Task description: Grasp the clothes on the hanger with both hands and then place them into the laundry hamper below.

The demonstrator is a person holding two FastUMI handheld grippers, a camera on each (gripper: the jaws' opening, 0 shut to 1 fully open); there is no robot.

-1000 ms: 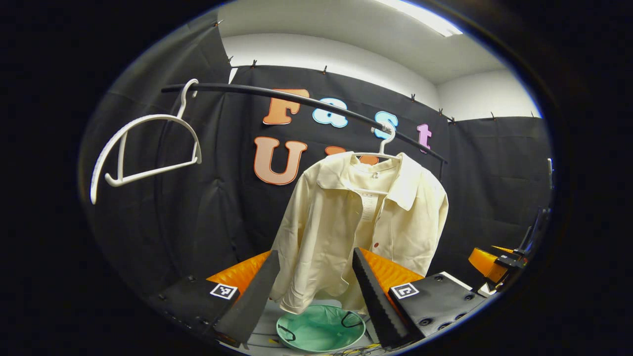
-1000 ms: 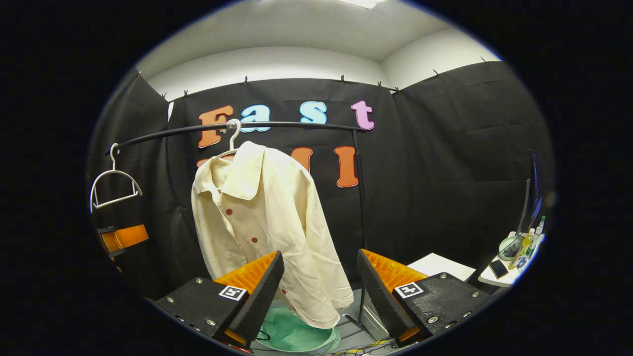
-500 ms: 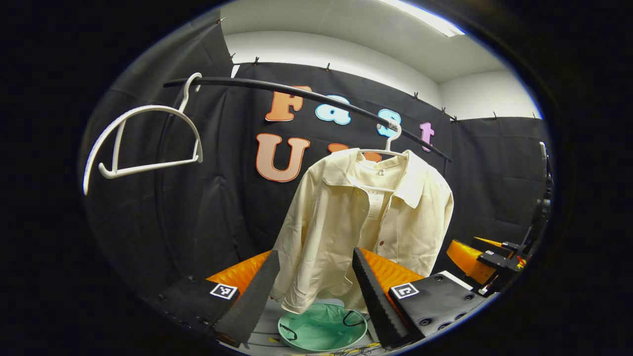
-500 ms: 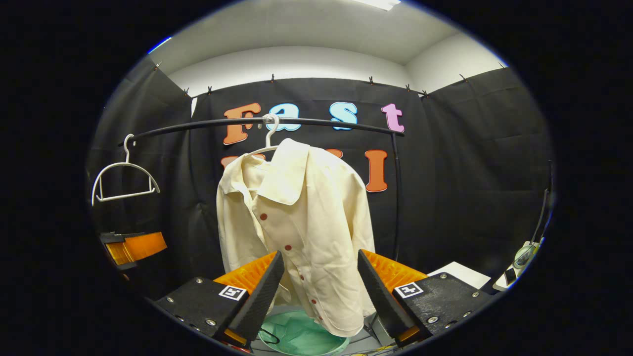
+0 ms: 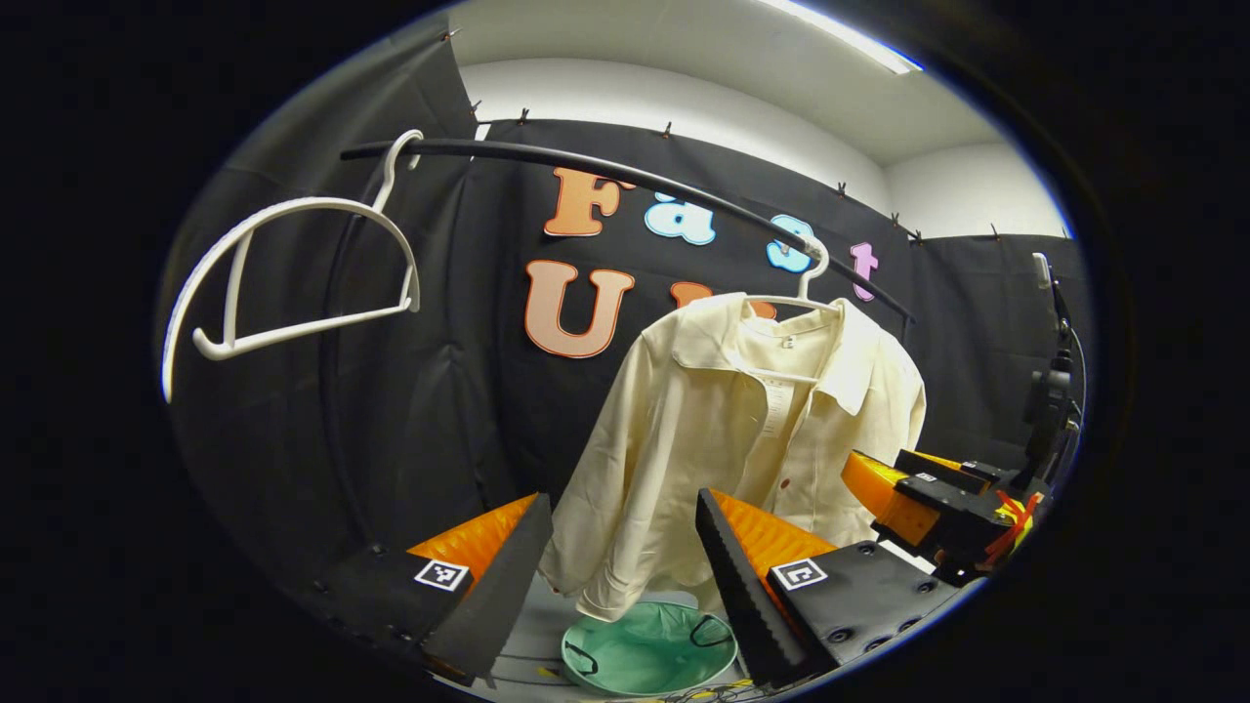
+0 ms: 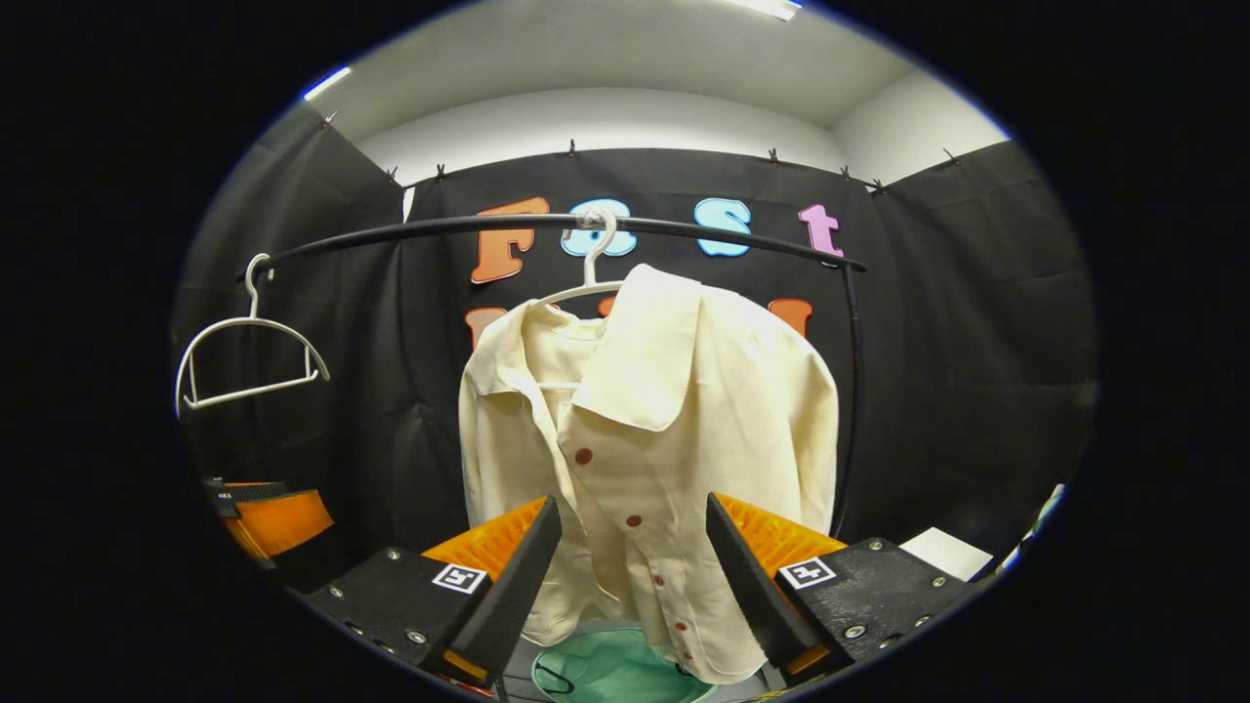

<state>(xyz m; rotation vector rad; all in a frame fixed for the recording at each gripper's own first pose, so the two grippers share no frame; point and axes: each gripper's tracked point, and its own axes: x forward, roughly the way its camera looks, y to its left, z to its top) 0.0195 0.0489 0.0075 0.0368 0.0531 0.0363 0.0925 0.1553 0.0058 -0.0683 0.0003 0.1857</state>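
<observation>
A cream button-up shirt (image 5: 742, 439) (image 6: 664, 449) hangs on a white hanger (image 6: 586, 278) from a black rail (image 6: 547, 227). Below it on the floor sits a pale green laundry hamper (image 5: 649, 659) (image 6: 610, 674). My left gripper (image 5: 625, 517) is open, short of the shirt's left sleeve, nothing between its fingers. My right gripper (image 6: 635, 522) is open too, facing the shirt's buttoned front, apart from the cloth. The right gripper (image 5: 942, 503) also appears at the right edge of the left gripper view, beside the shirt. The left gripper (image 6: 264, 513) shows at the left of the right gripper view.
An empty white hanger (image 5: 293, 283) (image 6: 249, 356) hangs at the left end of the rail. The rail's upright post (image 6: 848, 391) stands just right of the shirt. Black cloth walls close the booth behind and at both sides.
Both grippers have moved closer to the shirt. The right gripper swung to face the shirt's front and now reaches further into the left gripper view. The shirt still hangs as before.
</observation>
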